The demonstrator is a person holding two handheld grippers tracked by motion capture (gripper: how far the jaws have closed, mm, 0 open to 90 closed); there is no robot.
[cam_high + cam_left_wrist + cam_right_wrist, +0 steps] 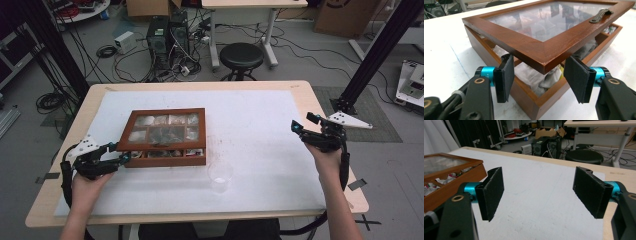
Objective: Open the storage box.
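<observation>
A brown wooden box (pixel 165 159) with compartments of wrapped items lies left of centre on the white mat. Its glass-paned lid (pixel 167 127) is raised at the front, leaving a gap over the base (pixel 524 100). My left gripper (pixel 122 158) is at the box's front-left corner. In the left gripper view it (pixel 540 59) is open, with the lid's corner (pixel 544 57) between the pads and seeming to rest on their tips. A metal handle (pixel 601 15) sits on the lid's front rail. My right gripper (pixel 299 129) hovers open and empty over the mat at the right, also (pixel 539 173), with the box (pixel 451 178) at its left.
A clear plastic cup (pixel 220 176) stands just in front of the box's right corner. The white mat (pixel 260 125) covers most of the wooden table (pixel 305 92). Beyond the table are a black stool (pixel 242 56), computer towers (pixel 167 35) and floor cables.
</observation>
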